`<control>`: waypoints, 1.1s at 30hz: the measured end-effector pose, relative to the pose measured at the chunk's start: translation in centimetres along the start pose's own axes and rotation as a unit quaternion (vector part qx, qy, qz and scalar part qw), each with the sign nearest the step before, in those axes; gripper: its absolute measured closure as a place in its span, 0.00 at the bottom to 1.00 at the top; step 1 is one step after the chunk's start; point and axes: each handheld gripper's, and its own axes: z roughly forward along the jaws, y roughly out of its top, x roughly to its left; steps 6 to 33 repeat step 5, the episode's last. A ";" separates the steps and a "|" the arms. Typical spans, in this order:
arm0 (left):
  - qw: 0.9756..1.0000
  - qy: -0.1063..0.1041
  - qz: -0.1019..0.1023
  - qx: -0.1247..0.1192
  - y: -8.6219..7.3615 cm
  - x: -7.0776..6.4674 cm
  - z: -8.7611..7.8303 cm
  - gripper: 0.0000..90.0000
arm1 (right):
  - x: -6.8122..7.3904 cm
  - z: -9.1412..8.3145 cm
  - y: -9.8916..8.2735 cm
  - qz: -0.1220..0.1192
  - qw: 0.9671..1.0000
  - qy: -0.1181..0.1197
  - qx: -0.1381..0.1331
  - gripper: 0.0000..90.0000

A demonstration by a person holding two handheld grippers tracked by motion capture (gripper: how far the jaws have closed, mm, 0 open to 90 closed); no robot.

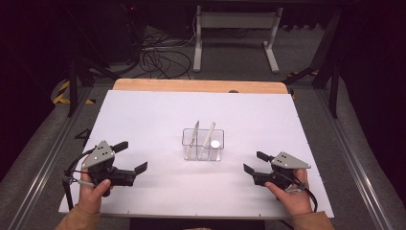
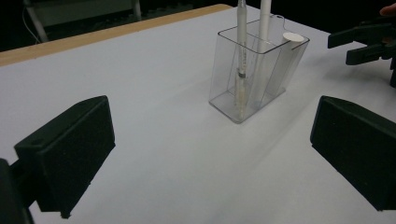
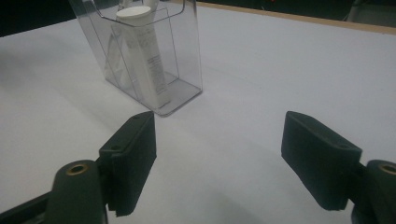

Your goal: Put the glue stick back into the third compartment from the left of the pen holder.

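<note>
Between my tongs a clear plastic rectangular holder (image 1: 203, 144) stands upright mid-table, holding two leaning white pens (image 1: 195, 136) and a white tube (image 3: 142, 56).

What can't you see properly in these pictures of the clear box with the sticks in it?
- Print on the white tube in the clear box: blurred, right gripper view.
- Tops of the two pens: cut off by the top edge, left gripper view.
- Dark spot on the table's far wooden edge: too small, high view.

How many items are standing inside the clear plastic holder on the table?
3 in the clear holder: a thin pen at its left, a second pen beside it, and a white capped tube at its right. Others may be hidden.
</note>
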 end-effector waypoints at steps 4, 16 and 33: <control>1.000 -0.003 -0.002 0.004 0.0 0.0 0.0 0.01 | 0.0 0.0 0.1 0.002 1.000 0.001 -0.003 0.30; 1.000 -0.003 -0.001 0.005 0.0 0.1 0.0 0.01 | 0.0 0.0 0.1 0.001 1.000 0.000 -0.004 0.30; 1.000 -0.003 -0.001 0.005 0.0 0.1 0.0 0.01 | 0.0 0.0 0.1 0.001 1.000 0.000 -0.004 0.30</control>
